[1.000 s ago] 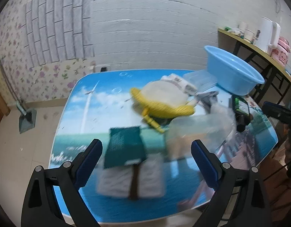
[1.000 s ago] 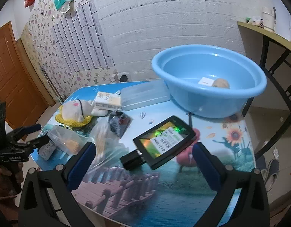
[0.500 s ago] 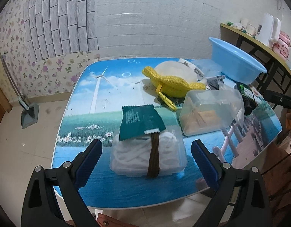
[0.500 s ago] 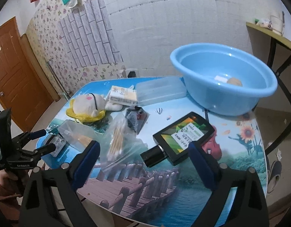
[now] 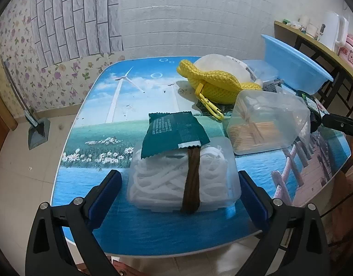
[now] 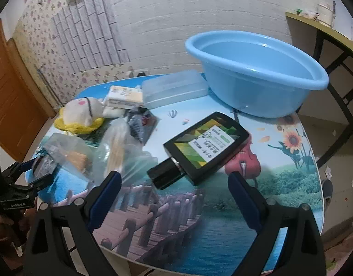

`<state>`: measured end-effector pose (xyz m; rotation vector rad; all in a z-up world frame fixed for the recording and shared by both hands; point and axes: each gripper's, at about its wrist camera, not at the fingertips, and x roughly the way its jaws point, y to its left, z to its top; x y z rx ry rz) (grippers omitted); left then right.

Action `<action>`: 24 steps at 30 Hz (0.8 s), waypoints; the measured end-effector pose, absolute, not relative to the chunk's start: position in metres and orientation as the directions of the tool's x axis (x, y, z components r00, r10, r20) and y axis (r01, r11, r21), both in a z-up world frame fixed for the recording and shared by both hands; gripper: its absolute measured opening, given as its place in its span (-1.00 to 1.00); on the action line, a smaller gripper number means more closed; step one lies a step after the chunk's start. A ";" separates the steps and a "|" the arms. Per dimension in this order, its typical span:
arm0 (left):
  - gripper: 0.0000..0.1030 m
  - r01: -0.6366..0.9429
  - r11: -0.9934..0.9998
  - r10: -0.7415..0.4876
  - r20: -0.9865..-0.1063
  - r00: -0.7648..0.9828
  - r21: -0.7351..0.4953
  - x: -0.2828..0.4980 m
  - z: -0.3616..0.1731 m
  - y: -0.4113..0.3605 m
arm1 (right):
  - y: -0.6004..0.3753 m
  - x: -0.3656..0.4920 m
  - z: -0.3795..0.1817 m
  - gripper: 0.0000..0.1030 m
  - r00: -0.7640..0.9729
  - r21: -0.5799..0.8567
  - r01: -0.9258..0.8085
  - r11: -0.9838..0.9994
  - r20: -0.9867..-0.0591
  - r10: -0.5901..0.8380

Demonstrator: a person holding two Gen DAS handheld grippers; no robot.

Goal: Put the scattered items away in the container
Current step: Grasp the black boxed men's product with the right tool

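**Both grippers drop toward their first picks**

Both have sunk closer. The left gripper (image 5: pixel 180 187), jaws apart, now straddles the noodle tub (image 5: pixel 184 177) at the table's near edge; the right gripper (image 6: pixel 174 189), open, fronts the black box (image 6: pixel 206 146). The basin (image 6: pixel 254 73) waits at the far corner.
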<state>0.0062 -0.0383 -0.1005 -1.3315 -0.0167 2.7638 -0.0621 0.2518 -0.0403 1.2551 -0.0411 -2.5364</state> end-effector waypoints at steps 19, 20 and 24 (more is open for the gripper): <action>0.99 -0.028 -0.999 0.030 -0.755 -0.655 -0.016 0.004 -0.104 -0.033 | 0.264 -0.079 -0.063 0.86 -0.556 0.118 0.151 -0.981 -0.811 -0.183; 0.99 -0.024 -1.000 0.028 -0.756 -0.654 -0.017 0.005 -0.104 -0.032 | 0.268 -0.077 -0.063 0.86 -0.557 0.117 0.144 -0.983 -0.811 -0.179; 0.99 -0.018 -1.000 0.024 -0.747 -0.664 -0.017 0.007 -0.105 -0.032 | 0.284 -0.073 -0.063 0.86 -0.564 0.108 0.106 -0.988 -0.812 -0.149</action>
